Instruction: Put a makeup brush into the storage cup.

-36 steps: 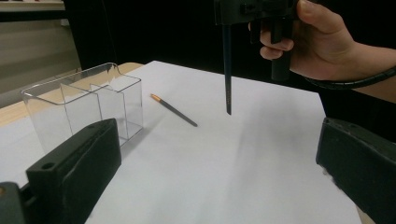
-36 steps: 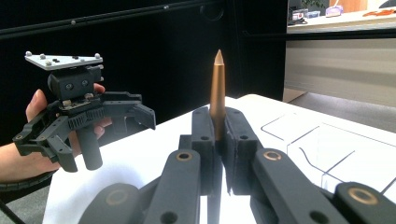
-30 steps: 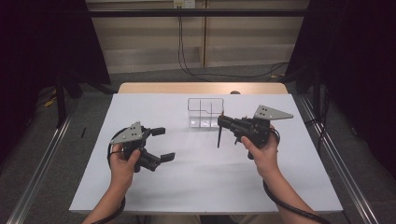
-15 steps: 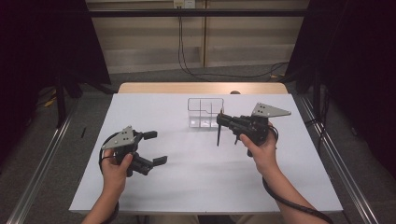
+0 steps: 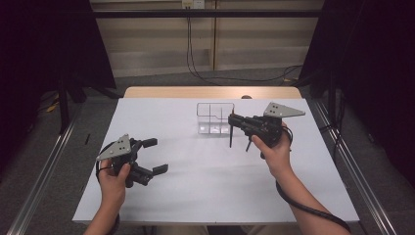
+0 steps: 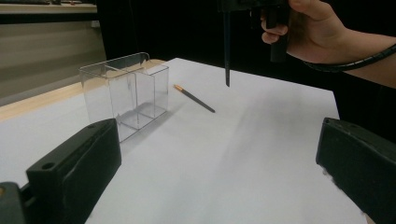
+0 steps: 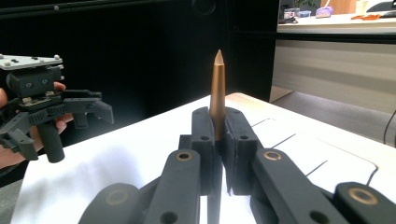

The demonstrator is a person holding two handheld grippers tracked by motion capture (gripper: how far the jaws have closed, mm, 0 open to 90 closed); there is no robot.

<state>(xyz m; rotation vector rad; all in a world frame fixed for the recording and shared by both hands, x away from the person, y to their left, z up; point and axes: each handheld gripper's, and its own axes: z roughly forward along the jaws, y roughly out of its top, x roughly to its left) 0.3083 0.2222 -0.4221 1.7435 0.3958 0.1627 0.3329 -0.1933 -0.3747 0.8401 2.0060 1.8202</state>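
Observation:
My right gripper is held above the table just right of a clear divided box, shut on a dark pencil that hangs point-down in the high view. In the right gripper view the pencil's brown tip stands up between the closed pads. My left gripper is open near the table's front left, with nothing between its jaws. In the left gripper view, a second dark pencil with an orange end lies flat on the table beyond the box.
The white tabletop has a wooden strip along its far edge. Black curtains flank both sides, and metal rails run along the floor left and right. A coiled cable trails from the right gripper along the forearm.
My left hand has drifted left and slightly toward the front edge, with its gripper still open. The right gripper and its pencil have stayed in place.

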